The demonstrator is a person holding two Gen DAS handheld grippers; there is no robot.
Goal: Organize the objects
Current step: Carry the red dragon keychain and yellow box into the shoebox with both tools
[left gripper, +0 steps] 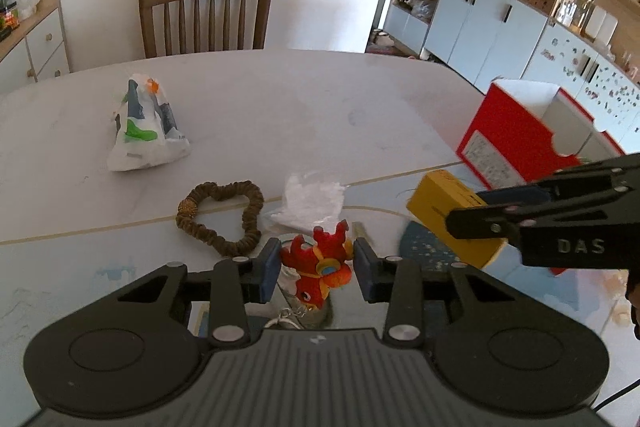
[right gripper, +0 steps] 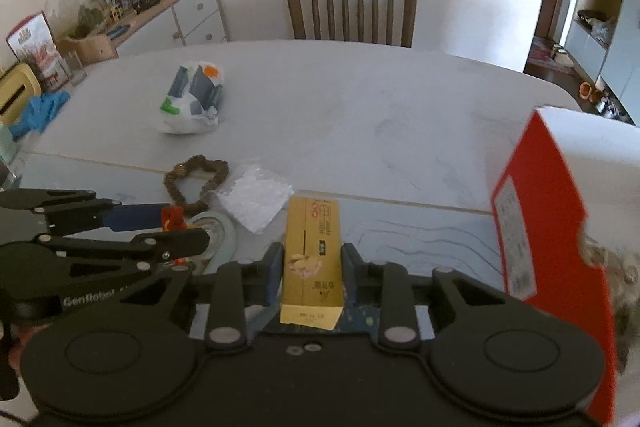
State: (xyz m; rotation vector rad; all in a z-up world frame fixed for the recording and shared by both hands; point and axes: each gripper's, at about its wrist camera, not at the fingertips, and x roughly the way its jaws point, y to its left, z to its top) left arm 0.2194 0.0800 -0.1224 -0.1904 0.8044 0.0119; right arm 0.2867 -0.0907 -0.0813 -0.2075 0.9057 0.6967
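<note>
Presently a red plush toy (left gripper: 320,269) is clamped between the fingers of the left gripper (left gripper: 316,269), while a yellow box (right gripper: 313,255) is pinched lengthwise by the right gripper (right gripper: 312,267). Ahead of the left gripper a brown scrunchie (left gripper: 222,217) and a clear plastic bag (left gripper: 310,203) are seen on the table (left gripper: 320,107); a red carton (right gripper: 552,247) is seen just right of the right gripper.

Looking low across the table (left gripper: 280,107) toward its far edge and the chair (left gripper: 206,15). Placed side by side, close above the near edge. Sharing scrunchie (left gripper: 220,217) and snack bag (right gripper: 192,99).
</note>
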